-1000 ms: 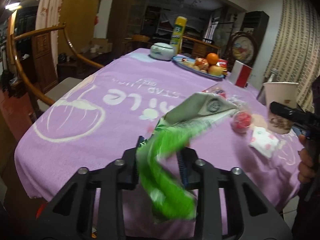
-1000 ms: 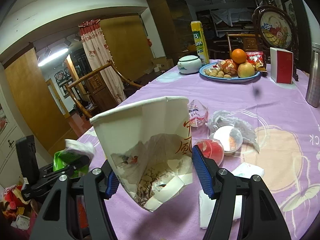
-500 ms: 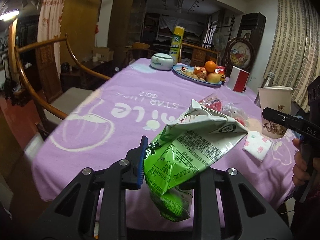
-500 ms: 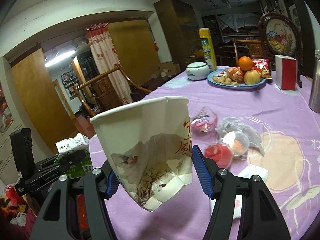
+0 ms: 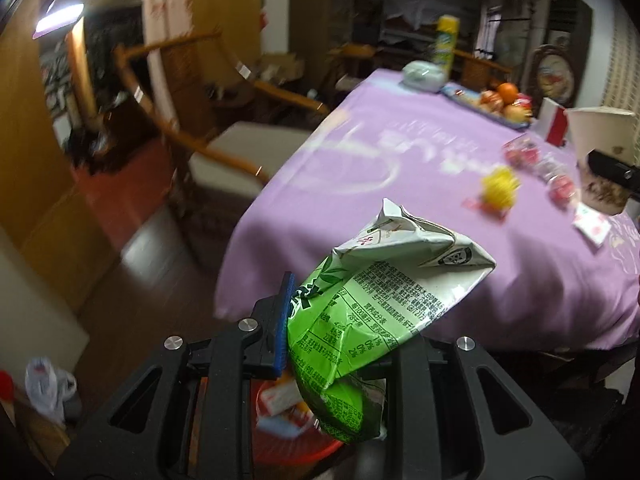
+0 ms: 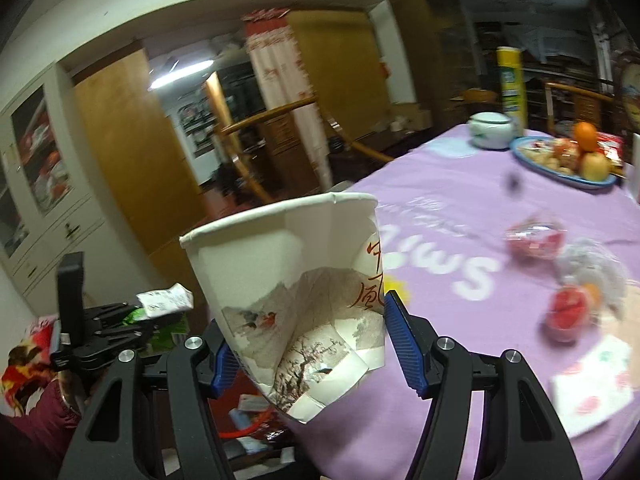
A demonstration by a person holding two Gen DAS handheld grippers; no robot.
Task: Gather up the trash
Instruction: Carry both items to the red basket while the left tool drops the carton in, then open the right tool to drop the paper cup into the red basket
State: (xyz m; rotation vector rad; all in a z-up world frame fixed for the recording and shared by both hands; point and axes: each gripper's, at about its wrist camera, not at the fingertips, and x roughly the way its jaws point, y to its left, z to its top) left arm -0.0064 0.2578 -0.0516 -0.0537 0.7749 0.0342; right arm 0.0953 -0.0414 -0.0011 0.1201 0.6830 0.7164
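Trash fills both my grippers — left gripper [image 5: 340, 332] clamps a green wrapper [image 5: 376, 304] above a half-hidden red bin [image 5: 296, 446]; right gripper [image 6: 308, 344] squeezes a crumpled paper cup [image 6: 296, 280] beside the blurred table [image 6: 460, 216].

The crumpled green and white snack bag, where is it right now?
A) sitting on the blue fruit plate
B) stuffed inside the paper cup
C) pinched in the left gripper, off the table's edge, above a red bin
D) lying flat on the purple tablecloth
C: the crumpled green and white snack bag is clamped in the left gripper, with the red bin showing below it.
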